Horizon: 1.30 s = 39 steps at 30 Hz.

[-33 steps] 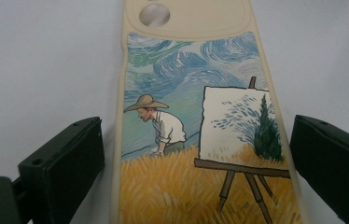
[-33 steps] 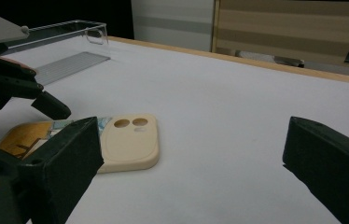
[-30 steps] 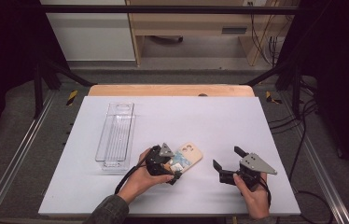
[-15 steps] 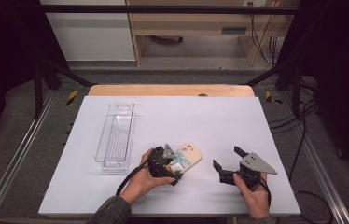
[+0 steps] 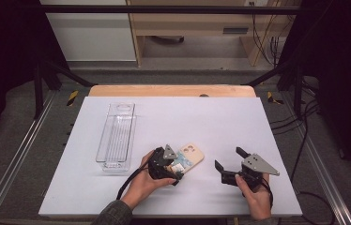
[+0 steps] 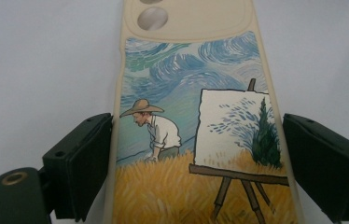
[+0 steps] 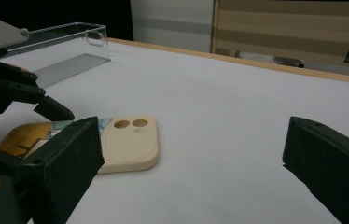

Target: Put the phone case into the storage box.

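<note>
Lies flat on the white bench (image 5: 220, 122), near the front edge and a little left of centre: a cream phone case (image 5: 188, 158) with a painted scene of a straw-hatted painter, an easel and a wheat field, camera cut-outs pointing far and right. Straddles its near end: the left hand-held gripper (image 5: 168, 165), jaws spread to either side of the case's long edges, the left jaw just at the edge, the right a little apart from it, not visibly pinching. Rests well apart to the right, near the front edge: the right hand-held gripper (image 5: 230, 163), jaws spread wide, pinching nothing, aimed leftward at the case. Stands farther left and back: a clear plastic tray (image 5: 116, 136), long side running near to far. Between the case and the right hand-held gripper, bare bench.
</note>
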Tool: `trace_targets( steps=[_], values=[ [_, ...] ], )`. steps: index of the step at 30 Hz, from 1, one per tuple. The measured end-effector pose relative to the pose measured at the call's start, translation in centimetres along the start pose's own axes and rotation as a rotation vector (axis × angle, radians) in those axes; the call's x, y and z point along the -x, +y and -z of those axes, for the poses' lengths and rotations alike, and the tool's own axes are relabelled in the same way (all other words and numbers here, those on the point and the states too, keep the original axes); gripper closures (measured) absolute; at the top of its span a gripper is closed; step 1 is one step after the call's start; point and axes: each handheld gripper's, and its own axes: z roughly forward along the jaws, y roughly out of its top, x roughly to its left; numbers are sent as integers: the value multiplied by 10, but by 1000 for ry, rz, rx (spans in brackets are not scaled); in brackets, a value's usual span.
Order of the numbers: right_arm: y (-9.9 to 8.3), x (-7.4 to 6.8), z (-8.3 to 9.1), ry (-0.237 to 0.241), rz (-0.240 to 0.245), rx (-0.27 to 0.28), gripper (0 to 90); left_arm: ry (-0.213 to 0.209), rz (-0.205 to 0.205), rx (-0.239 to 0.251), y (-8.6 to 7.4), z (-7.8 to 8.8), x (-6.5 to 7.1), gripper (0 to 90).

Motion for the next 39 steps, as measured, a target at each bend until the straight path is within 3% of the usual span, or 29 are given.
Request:
trace_targets(
  steps=[9,20,25,32,35,39],
  values=[
    [-1,2,0,-6,-1,-1,49,22,17,70,-1,7,-5,114],
    [-1,1,3,-4,-20,8,48,86,9,233,-4,24,-3,114],
    [3,-5,3,33,-71,9,44,114,-7,323,-9,35,0,114],
    [24,-17,1,85,-104,0,44,154,-6,444,-18,54,0,114],
    [34,-25,-2,117,-122,-11,44,156,-1,479,-20,62,-1,113],
    [47,-35,-5,151,-134,-20,47,173,-28,495,-21,70,2,114]
  ],
)
